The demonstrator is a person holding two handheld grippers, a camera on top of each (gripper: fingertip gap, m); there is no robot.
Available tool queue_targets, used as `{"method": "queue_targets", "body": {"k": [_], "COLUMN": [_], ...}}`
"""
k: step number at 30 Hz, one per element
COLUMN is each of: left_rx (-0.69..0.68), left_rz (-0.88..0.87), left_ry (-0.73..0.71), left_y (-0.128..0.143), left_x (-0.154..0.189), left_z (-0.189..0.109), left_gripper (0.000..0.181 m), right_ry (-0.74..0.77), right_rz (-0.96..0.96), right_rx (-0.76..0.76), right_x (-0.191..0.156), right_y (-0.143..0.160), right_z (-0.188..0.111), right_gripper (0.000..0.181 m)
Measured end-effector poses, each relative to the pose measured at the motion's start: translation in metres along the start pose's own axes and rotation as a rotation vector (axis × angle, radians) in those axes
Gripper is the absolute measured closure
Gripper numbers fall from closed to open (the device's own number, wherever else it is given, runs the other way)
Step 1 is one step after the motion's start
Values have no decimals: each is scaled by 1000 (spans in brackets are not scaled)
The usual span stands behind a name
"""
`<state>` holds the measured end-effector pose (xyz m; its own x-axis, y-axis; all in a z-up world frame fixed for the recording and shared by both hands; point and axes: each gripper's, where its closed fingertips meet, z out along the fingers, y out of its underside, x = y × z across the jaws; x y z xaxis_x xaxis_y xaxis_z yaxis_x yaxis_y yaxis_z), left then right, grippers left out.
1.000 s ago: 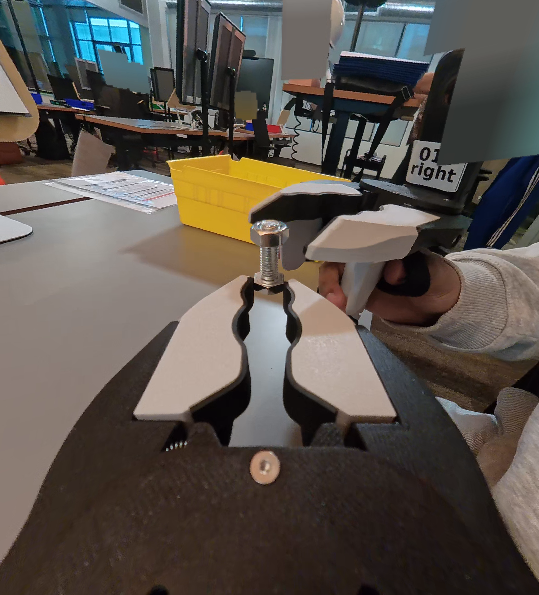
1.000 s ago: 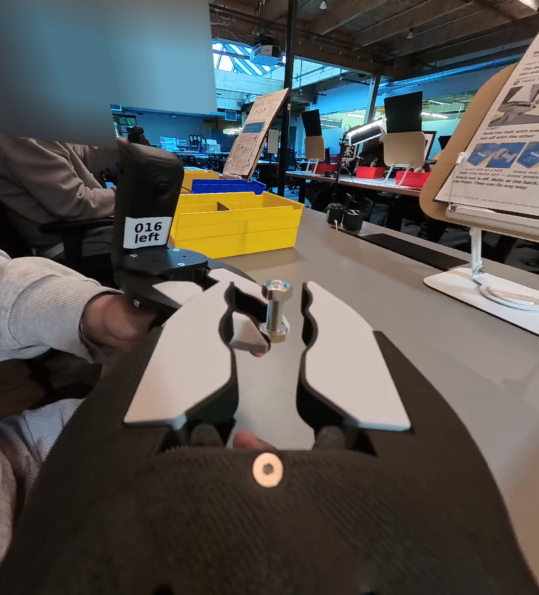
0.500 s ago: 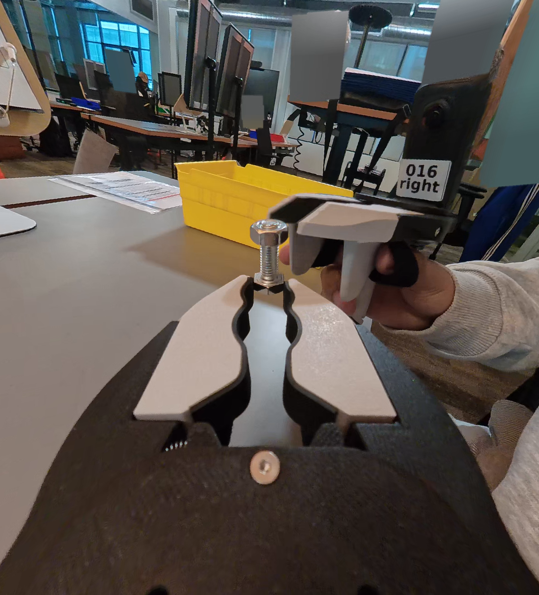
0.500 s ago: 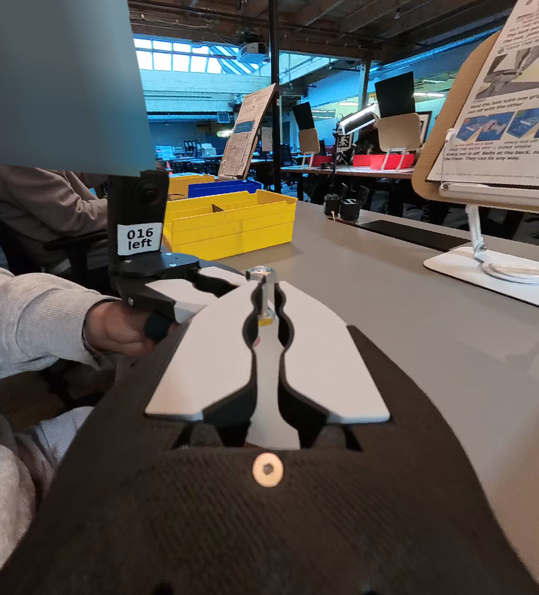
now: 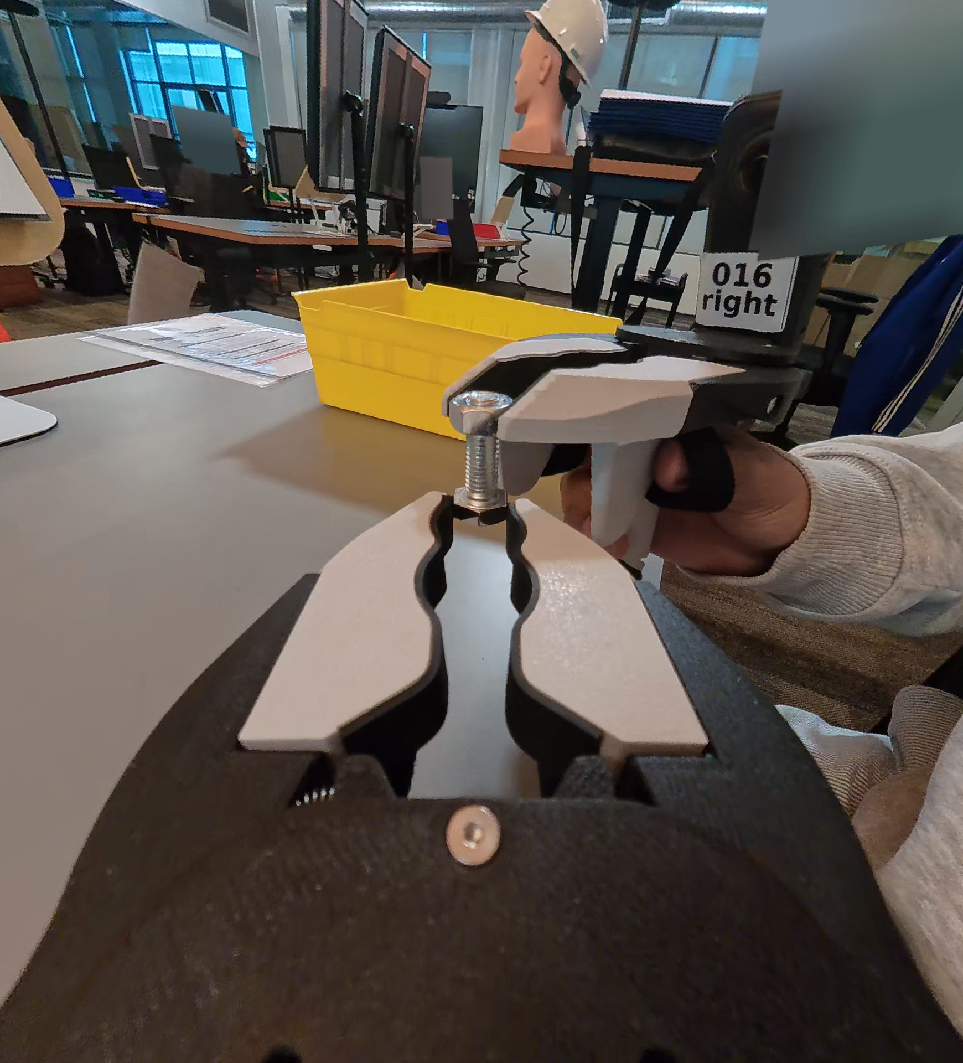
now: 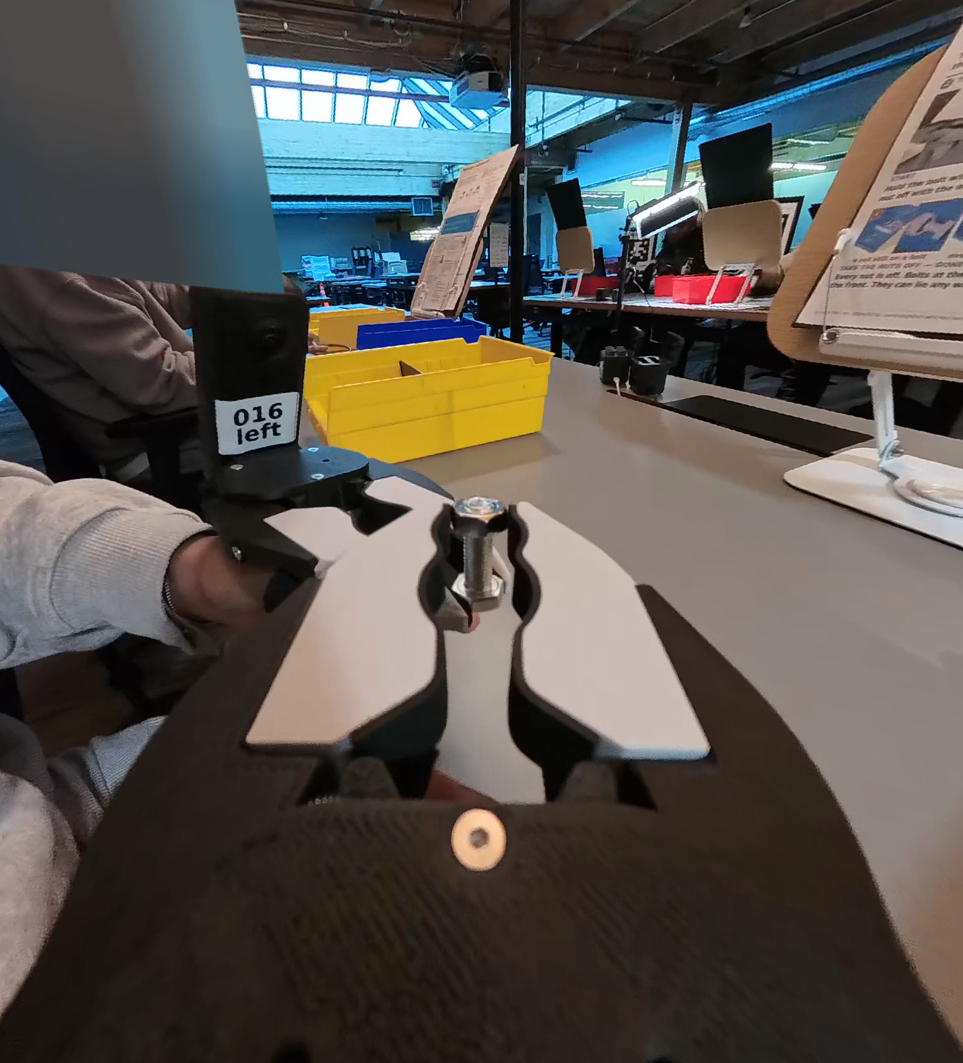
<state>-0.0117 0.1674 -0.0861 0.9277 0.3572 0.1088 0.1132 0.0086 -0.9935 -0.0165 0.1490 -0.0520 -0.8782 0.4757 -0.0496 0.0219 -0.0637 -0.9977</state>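
Clamping nut (image 5: 478, 499) w/ left hand-held gripper (image 5: 478, 506); right hand-held gripper (image 6: 478, 517) pinches bolt (image 5: 480, 448) head, yellow bin (image 5: 439, 345) behind.

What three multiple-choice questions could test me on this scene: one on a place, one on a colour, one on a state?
1. Where is the bolt? A) in a drawer B) flat on the table C) upright, held at both ends
2. What colour is the bin? A) yellow B) green C) white
3. The right tongs are: A) wide open B) shut on the bolt head C) out of view
Answers: C, the left tongs pinch its nut below, the right its head; A, its walls are yellow; B, they close on the head.
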Motion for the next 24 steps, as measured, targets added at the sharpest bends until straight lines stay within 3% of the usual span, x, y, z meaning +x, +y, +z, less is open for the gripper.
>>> {"method": "queue_targets", "body": {"k": [24], "left_rx": [22], "left_rz": [-56], "left_ry": [-13], "left_y": [-2], "left_x": [-8], "left_z": [-2], "left_gripper": [163], "right_ry": [18], "right_rz": [29], "right_rx": [9], "right_x": [5], "right_y": [0], "right_z": [0], "right_gripper": [158]}}
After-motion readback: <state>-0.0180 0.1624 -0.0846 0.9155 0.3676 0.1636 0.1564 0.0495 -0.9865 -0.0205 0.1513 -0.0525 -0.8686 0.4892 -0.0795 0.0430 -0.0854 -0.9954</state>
